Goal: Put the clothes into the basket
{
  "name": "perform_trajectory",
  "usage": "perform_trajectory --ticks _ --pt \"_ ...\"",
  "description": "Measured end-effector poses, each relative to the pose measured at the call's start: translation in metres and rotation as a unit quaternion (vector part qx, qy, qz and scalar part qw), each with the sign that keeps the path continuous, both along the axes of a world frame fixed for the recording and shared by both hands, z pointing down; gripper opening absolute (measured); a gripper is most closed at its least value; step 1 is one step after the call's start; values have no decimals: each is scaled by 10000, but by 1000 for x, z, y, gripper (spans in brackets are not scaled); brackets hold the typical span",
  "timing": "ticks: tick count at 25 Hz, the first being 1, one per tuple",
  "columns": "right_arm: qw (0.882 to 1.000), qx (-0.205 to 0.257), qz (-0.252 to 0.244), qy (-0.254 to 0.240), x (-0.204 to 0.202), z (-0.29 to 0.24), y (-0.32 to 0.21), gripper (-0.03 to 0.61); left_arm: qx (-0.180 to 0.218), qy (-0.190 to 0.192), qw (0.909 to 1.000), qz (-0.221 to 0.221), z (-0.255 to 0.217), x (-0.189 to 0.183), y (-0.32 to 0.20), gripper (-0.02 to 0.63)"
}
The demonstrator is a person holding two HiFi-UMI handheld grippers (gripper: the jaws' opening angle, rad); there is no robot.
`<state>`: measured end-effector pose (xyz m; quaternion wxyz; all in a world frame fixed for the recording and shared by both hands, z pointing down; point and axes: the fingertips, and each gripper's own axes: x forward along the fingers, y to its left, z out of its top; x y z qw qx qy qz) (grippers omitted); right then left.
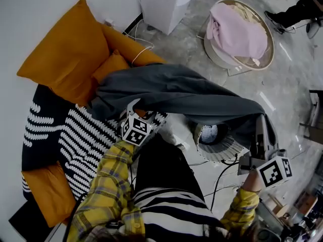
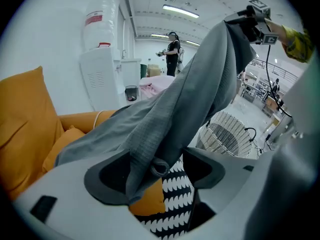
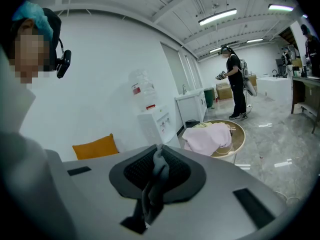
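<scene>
An orange sofa with a black-and-white patterned throw fills the left of the head view. Across the centre a grey garment hangs stretched in the air, above a white ribbed basket on the floor at lower centre. At upper right a round wood-rimmed basket holds a pink garment. A white water dispenser carries a red label, too small to read. The right hand-held gripper has its jaws pinched together on a fold of the grey garment. The left hand-held gripper stands wide open, the garment's hem hanging loose between its jaws.
</scene>
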<state>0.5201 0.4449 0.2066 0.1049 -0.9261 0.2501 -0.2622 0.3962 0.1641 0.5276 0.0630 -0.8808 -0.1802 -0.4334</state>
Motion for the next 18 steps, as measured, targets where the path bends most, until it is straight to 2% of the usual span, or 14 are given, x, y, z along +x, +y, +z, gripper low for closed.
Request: perform_trajectory --ticks 4,8,10,14,18 --pt "10000 -8 62 -34 0 5 4 55 127 23 9998 -180 4 12 -9 316" --pt "9998 103 159 -97 -1 12 9 55 265 177 9985 -451 -4 23 -24 130" --pt "9996 153 178 -131 -1 15 9 55 303 214 9976 -579 -8 27 -32 91" --pt "9993 231 234 -147 -3 20 11 55 323 268 9960 -786 -21 33 -42 51" --pt "9990 329 248 -178 -7 25 14 55 200 360 9939 -1023 -40 33 -48 43"
